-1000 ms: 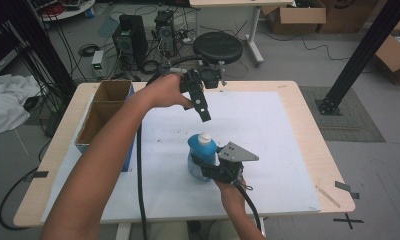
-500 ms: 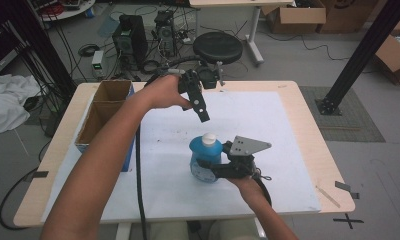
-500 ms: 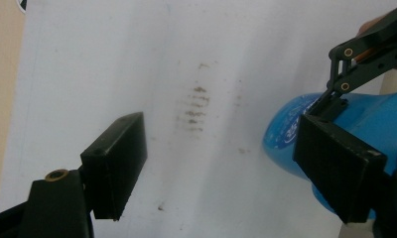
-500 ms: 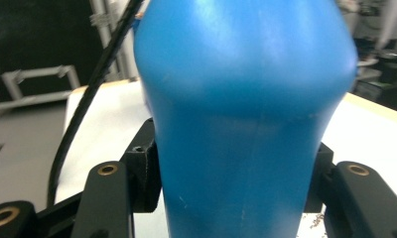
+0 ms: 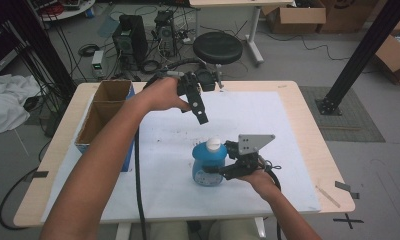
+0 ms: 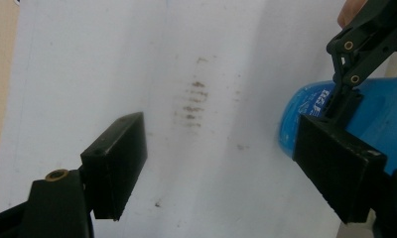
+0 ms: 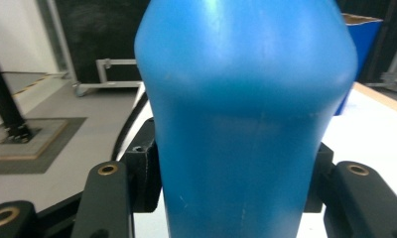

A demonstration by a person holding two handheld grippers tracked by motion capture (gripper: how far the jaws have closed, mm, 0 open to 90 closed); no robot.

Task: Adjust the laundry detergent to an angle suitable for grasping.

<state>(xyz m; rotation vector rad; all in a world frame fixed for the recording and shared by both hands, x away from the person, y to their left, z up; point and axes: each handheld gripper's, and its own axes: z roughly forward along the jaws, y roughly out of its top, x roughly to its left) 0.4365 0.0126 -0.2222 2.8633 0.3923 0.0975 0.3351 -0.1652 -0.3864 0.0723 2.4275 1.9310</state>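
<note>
The right gripper (image 5: 223, 170) is clamped on the blue bottle (image 5: 208, 162), upright near the desk's (image 5: 308, 107) front edge; rigid, smooth plastic, probably slippery; its mid-body looks safest; the left gripper (image 5: 198, 107) hovers, jaws apart.

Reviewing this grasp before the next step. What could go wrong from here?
1. The right gripper clamps the blue bottle low on its body; top-heavy, it may tilt if lifted.
2. The left gripper hangs open above the white cap; a misjudged descent could knock the bottle.
</note>
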